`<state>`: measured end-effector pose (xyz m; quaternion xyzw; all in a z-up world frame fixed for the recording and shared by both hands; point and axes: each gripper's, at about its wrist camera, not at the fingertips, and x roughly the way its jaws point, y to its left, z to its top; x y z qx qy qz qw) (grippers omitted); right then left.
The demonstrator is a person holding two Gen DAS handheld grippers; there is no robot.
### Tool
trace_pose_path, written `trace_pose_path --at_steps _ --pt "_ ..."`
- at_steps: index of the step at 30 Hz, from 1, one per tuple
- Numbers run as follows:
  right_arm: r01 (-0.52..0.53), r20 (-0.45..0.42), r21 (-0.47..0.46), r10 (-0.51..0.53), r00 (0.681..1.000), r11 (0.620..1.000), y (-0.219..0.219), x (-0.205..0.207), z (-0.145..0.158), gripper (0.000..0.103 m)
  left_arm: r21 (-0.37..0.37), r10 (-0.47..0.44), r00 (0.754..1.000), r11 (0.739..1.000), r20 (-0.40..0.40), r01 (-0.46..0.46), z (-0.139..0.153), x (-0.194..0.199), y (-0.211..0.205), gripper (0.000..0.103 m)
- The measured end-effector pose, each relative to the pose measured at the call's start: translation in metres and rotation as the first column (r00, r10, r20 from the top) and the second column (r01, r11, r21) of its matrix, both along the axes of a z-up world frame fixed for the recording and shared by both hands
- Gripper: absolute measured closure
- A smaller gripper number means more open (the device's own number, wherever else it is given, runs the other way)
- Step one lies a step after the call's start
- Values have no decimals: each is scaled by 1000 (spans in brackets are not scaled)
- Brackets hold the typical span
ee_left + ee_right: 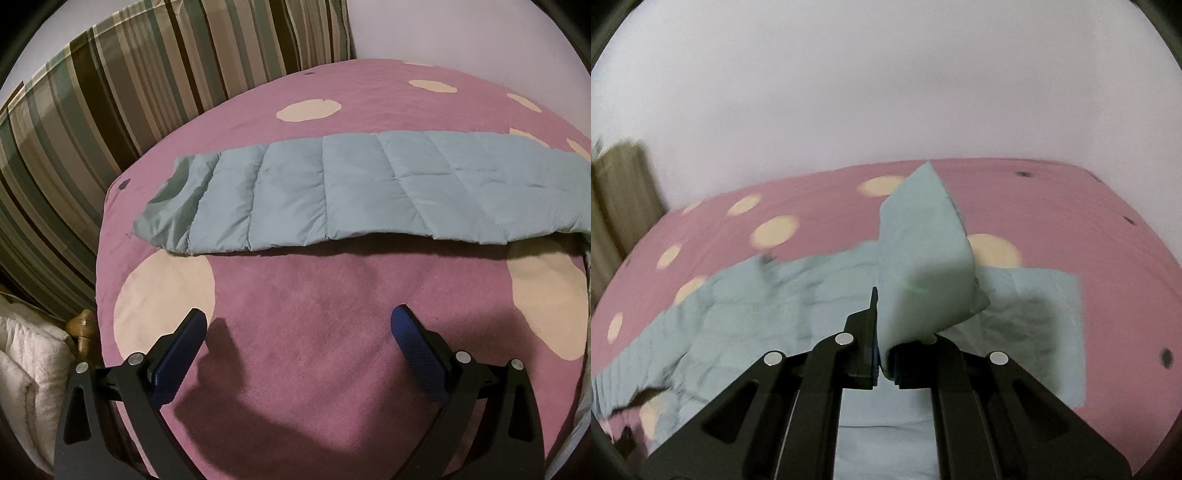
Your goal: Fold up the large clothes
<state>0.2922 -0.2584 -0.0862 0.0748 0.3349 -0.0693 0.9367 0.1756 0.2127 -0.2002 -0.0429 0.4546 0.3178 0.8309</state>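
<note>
Garment: we see a pale blue quilted puffer coat, stitched into soft padded panels, lying across the bed.
Bed cover: fuzzy pink fabric with cream round dots.
Left tongs: released, black arms with blue textured pads, hovering above bare cover.
Right tongs: clenched on a lifted coat fold.
Backdrop: striped curtain.

The left gripper hangs above a pink bedspread with cream dots, its blue-padded jaws spread wide with nothing between them. Its shadow falls on the spread directly below. A light blue quilted garment lies flat across the bed beyond the fingers, well apart from them. Striped fabric rises at upper left; white bedding sits at the lower left edge.
</note>
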Motion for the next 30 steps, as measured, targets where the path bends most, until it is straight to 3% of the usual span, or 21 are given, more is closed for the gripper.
trace_pose_path --at_steps 6,15,17,19,21,23,27,30 --pt "-183 -73 -51 179 981 982 92 22 -23 98 -17 1 1000 1000 5 -1 0 -1 2 4" --pt "-327 -254 -96 294 922 940 154 40 -81 96 -23 -1 1000 1000 7 1 0 -2 4 4" --pt "-338 -271 -105 300 915 935 161 39 -90 89 -25 -1 1000 1000 8 1 0 -2 4 4" --pt "-348 -273 -99 311 910 932 166 37 -92 75 -23 -1 1000 1000 7 1 0 -2 4 4" --pt "-384 -257 -50 359 897 922 173 32 -88 51 -23 -1 1000 1000 7 1 0 -3 4 4" --pt "-431 -233 -2 418 878 903 180 25 -81 45 -24 -1 1000 1000 7 1 0 -3 4 4" --pt "-480 -192 40 478 857 876 180 3 -61 45 -24 -1 1000 1000 7 1 0 -2 4 4" --pt "-453 -141 81 460 877 888 159 -7 -40 45 -24 -1 1000 1000 7 1 0 -2 4 4"
